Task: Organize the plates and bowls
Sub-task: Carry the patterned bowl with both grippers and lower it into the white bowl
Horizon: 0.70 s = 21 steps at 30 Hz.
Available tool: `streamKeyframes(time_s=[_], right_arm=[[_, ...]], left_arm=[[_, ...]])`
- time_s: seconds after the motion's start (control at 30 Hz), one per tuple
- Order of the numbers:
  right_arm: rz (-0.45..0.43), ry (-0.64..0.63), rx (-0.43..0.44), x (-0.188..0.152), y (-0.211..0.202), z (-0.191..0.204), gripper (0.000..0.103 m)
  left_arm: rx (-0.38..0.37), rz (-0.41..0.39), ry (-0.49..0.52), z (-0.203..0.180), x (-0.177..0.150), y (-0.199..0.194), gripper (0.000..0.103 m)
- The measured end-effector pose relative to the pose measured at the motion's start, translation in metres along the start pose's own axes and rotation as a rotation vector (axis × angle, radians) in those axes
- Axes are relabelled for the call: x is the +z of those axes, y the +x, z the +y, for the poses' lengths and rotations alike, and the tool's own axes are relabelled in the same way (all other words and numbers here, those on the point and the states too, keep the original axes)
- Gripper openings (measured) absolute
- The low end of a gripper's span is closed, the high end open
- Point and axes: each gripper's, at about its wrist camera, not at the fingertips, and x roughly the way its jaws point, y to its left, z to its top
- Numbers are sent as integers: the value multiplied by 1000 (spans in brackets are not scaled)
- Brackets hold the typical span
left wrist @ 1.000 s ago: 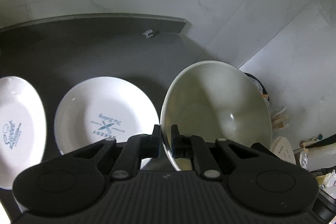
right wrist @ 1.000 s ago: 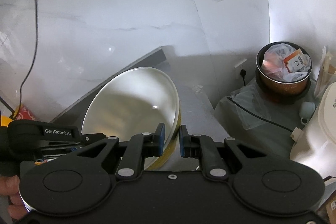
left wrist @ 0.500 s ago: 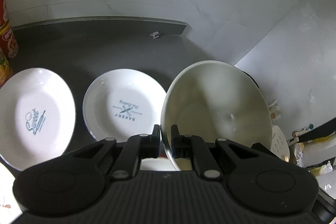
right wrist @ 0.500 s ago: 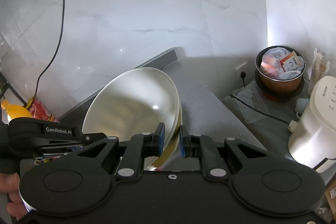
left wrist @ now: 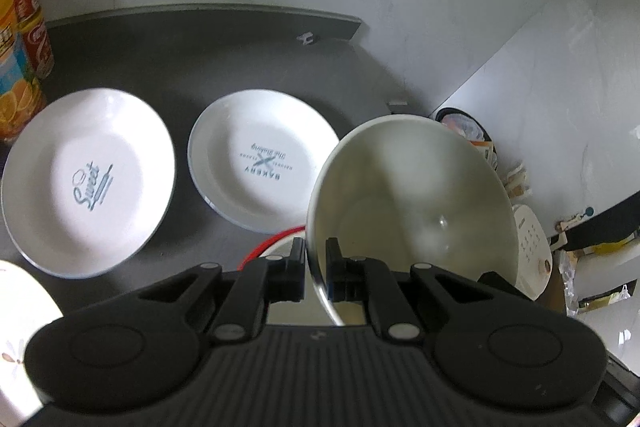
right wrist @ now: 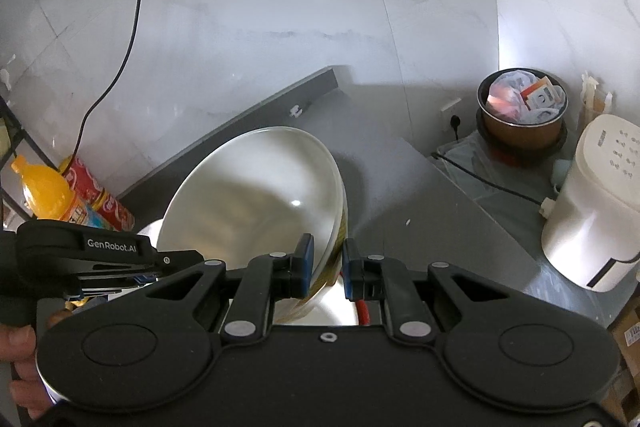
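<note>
A white bowl (left wrist: 412, 203) hangs tilted above the dark counter (left wrist: 180, 59), and my left gripper (left wrist: 316, 255) is shut on its near rim. In the right wrist view my right gripper (right wrist: 328, 259) is shut on the rim of a white bowl (right wrist: 256, 199) with a yellow-patterned outside, while the left gripper's black housing (right wrist: 88, 247) reaches in from the left. Whether it is the same bowl, I cannot tell. Two white plates lie flat: one marked "Sweet" (left wrist: 88, 183), one marked "Bakery" (left wrist: 260, 155). A red-rimmed dish (left wrist: 276, 239) peeks out under the bowl.
A red can (left wrist: 34, 27) and an orange juice bottle (left wrist: 12, 91) stand at the counter's left end. A flower-patterned plate (left wrist: 16, 307) lies at the near left. Below on the right are a full bin (right wrist: 524, 115) and a white appliance (right wrist: 596, 203). A cable (right wrist: 132, 7) hangs on the wall.
Both views have pulled up and back with the bowl held the same way. The two plates, the can and the bottle have come further into view.
</note>
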Motion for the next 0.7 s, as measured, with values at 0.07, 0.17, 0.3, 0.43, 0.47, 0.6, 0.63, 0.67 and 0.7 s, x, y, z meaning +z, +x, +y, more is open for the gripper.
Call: streamKeyframes(time_s=[0.07,0.17,0.3,0.43,0.47,0.6,0.63,0.67,0.7], right_arm=[[4,0,-2,-4,-2,2,15],[11,0,-6,-12,-4,6,15],[25,2,-14,-22,-6,8,15],[41,5,-22,-30,-6,11,15],[45,4,-24,-33,-6,11,15],[67,8,-33,-42,-4,11,15],[72,10,-36,-44,-3,11,15],[77,11,-41,-46,-2,11,15],[82,11,-46,-49,-2,10,15]], left_arm=[[-1,8,-2,4,-5,-1,8],[-1,18,-1,8,-11,-4,8],[0,35,2,15,-19,-5,8],[2,57,-2,22,-26,-4,8],[4,63,-3,24,-28,-3,8],[10,82,-1,29,-34,1,8],[10,86,-1,30,-36,2,8],[11,90,-3,31,-37,3,8],[11,95,-4,32,-38,4,8]])
